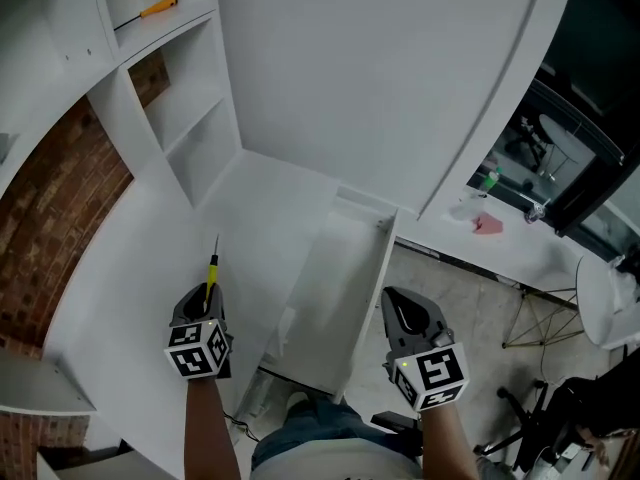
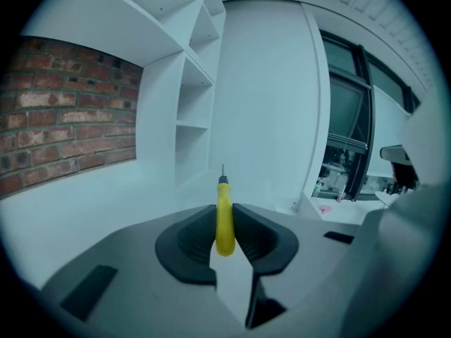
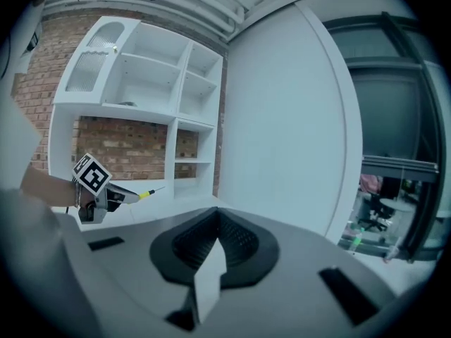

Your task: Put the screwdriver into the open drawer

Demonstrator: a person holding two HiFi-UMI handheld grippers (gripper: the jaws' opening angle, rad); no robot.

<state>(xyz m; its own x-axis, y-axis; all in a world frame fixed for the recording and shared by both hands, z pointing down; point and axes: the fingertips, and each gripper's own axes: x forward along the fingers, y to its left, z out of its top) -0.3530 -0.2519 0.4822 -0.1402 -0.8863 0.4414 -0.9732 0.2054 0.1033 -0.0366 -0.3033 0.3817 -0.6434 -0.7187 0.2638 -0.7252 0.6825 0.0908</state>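
Note:
My left gripper (image 1: 207, 300) is shut on the yellow handle of a screwdriver (image 1: 212, 268), held above the white counter (image 1: 150, 258). The thin metal shaft points away from me, toward the shelves. In the left gripper view the handle (image 2: 224, 222) stands upright between the black pads (image 2: 194, 234). The right gripper view shows that gripper (image 3: 106, 197) and the screwdriver (image 3: 146, 193) off to the left. The open white drawer (image 1: 372, 298) juts out of the counter between my two hands. My right gripper (image 1: 395, 303) hovers at the drawer's right side, jaws together and empty (image 3: 215, 220).
A white shelf unit (image 1: 185, 118) stands against a brick wall (image 1: 60, 198) at the left, and a second yellow-handled screwdriver (image 1: 150, 10) lies on an upper shelf. A tall white panel (image 1: 380, 78) rises behind the drawer. A white desk (image 1: 510, 243) with small items stands at the right.

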